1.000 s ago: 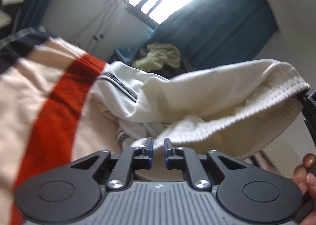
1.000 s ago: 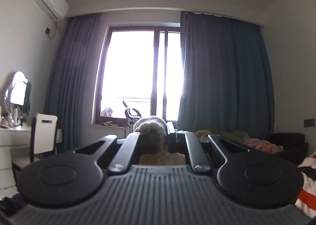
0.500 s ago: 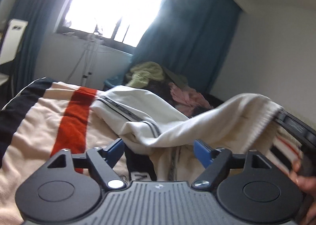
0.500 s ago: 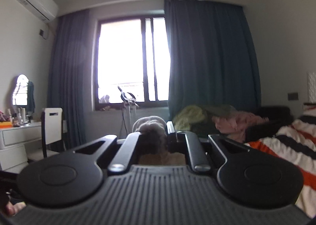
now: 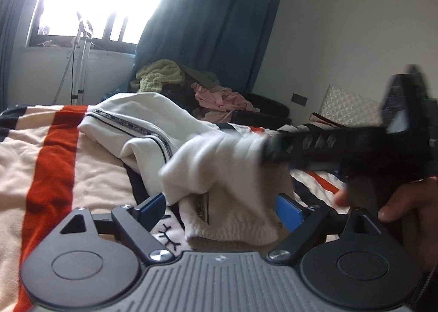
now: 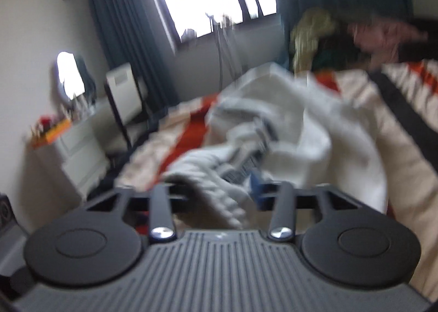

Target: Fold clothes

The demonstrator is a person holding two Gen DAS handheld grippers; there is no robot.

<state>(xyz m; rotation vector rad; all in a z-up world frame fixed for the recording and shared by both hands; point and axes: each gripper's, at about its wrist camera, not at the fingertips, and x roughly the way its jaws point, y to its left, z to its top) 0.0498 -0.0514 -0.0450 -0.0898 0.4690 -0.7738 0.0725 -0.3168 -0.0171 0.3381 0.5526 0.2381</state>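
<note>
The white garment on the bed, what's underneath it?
Under the white garment lies a striped blanket, cream with orange and black bands. A dark piece peeks out at its edge. What lies beneath its middle is covered.

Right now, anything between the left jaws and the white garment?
Nothing visible. The left gripper stands open with the white garment hanging straight into the gap; the right gripper grips its ribbed edge from the right.
</note>
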